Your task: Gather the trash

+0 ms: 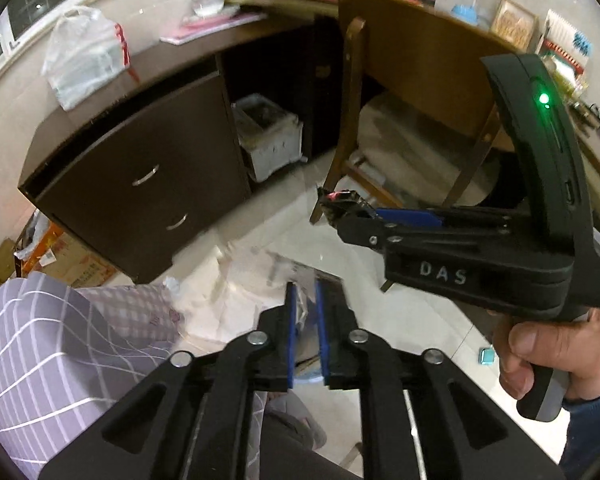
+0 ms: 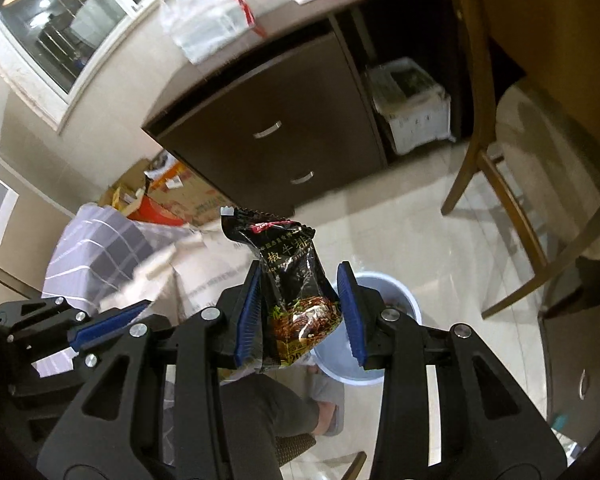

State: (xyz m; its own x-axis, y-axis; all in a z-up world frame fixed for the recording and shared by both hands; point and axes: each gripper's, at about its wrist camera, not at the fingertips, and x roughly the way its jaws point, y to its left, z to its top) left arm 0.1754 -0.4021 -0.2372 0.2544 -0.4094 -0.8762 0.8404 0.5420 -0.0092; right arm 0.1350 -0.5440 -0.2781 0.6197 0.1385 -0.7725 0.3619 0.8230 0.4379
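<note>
My right gripper [image 2: 299, 270] is shut on a black noodle packet [image 2: 288, 280] with gold writing, which stands up between the blue pads. Right below it on the floor is a pale blue bin [image 2: 384, 292]. In the left wrist view the same gripper [image 1: 340, 216] comes in from the right, held by a hand [image 1: 548, 344], with the packet [image 1: 340, 198] at its tip. My left gripper [image 1: 305, 286] has its pads a narrow gap apart, with a blurred clear wrapper [image 1: 300, 304] between them. A sliver of the bin [image 1: 306, 378] shows under it. The left gripper [image 2: 140, 308] also appears at the left.
A dark brown desk cabinet [image 1: 140, 168] with two drawers stands ahead, with a white crate [image 1: 268, 136] in the gap beside it. A wooden chair [image 1: 400, 80] is to the right. A purple checked cover [image 1: 40, 340], cardboard boxes [image 2: 188, 196] and a leg with a slipper [image 2: 332, 408] are close by.
</note>
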